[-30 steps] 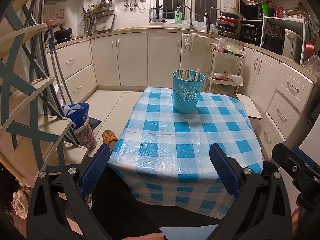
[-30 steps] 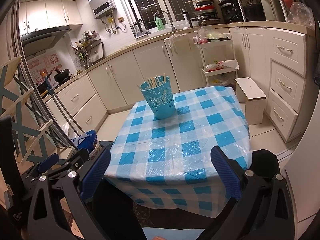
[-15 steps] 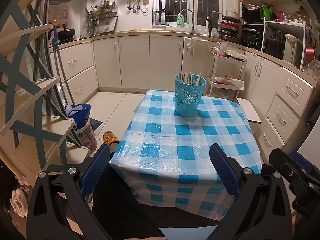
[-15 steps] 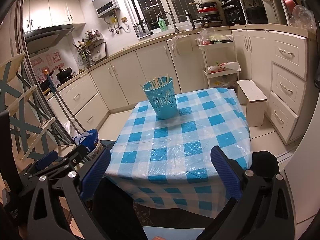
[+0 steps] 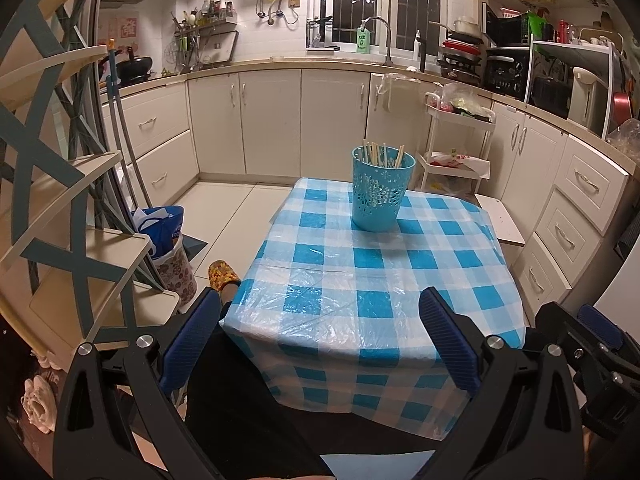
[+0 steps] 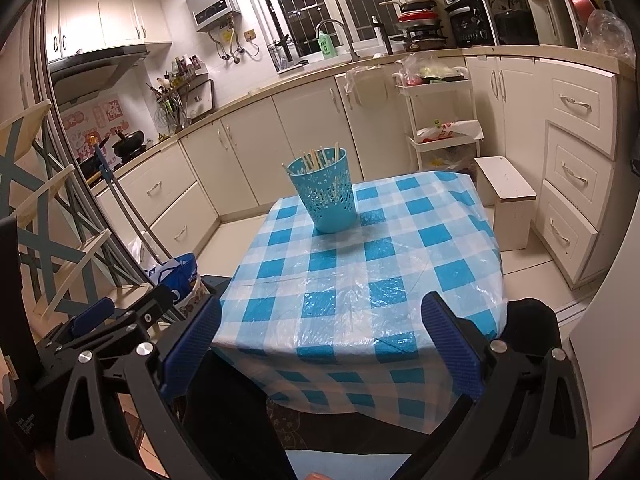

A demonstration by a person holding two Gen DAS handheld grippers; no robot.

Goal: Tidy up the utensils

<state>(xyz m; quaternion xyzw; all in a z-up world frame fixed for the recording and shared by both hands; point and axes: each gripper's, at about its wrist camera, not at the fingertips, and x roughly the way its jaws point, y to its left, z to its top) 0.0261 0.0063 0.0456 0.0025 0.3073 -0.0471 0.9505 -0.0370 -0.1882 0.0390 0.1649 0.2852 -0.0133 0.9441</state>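
- Left tongs (image 5: 320,336) were released, blue pads spread wide, nothing between them; they hung off the near edge of the surface (image 5: 372,280).
- Right tongs (image 6: 320,336) likewise released and empty, also at the near edge; they showed at the right margin of the left view.
- A dark trouser leg (image 5: 248,412) sat under the left tongs, and a foot in a yellow patterned slipper (image 5: 223,274) stood on the floor left of the surface.
- Surface wore a blue-and-white check cloth under clear, wrinkled plastic; near and middle parts were bare.
- Turquoise holder (image 5: 382,192) stood upright toward the far edge, well apart from both tongs: tapered cup, perforated flower-pattern wall, solid rim.
- Chopsticks (image 5: 378,154), pale wood, stood bundled inside it, tips poking above the rim, leaning slightly; count unclear.
- White stool (image 6: 508,196) stood right of the surface.
- Cream cabinets (image 5: 272,120) and a white trolley (image 5: 456,148) lined the far wall.
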